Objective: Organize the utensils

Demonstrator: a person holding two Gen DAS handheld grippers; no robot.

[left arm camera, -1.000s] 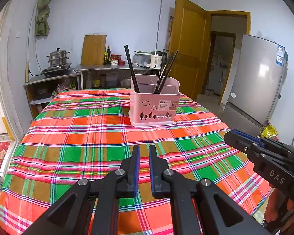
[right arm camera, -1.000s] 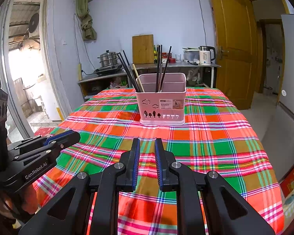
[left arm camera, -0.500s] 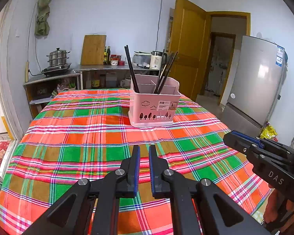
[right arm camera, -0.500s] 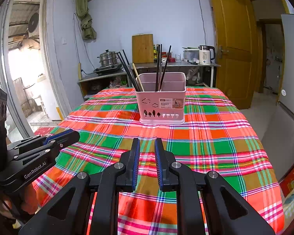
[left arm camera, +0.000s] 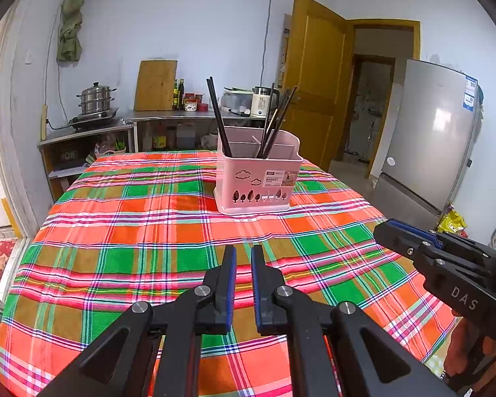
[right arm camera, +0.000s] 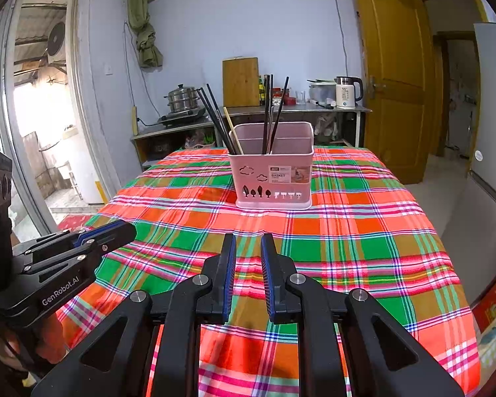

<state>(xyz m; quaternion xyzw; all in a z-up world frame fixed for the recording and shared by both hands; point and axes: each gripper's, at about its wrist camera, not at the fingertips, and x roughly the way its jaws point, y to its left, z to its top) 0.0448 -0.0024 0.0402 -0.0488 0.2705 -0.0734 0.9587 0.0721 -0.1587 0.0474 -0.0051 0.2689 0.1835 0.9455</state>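
Note:
A pink utensil basket (left arm camera: 258, 180) stands in the middle of the table; it also shows in the right wrist view (right arm camera: 274, 178). Several dark chopsticks (left arm camera: 220, 119) stand in it, and a pale wooden one (right arm camera: 233, 130) leans at its left. My left gripper (left arm camera: 243, 254) hovers over the near part of the table, jaws nearly closed with a narrow gap, holding nothing. My right gripper (right arm camera: 248, 243) is the same, nearly closed and holding nothing. Each gripper shows from the side in the other's view: the right one (left arm camera: 393, 231), the left one (right arm camera: 115, 231).
The table carries a red, green and orange plaid cloth (left arm camera: 132, 231). Behind it a counter (left arm camera: 168, 117) holds a steamer pot, cutting board, bottles and a kettle. A fridge (left arm camera: 430, 132) and an open yellow door (left arm camera: 317, 79) are to the right.
Both grippers have drifted slightly back from the basket. The jaws have not changed.

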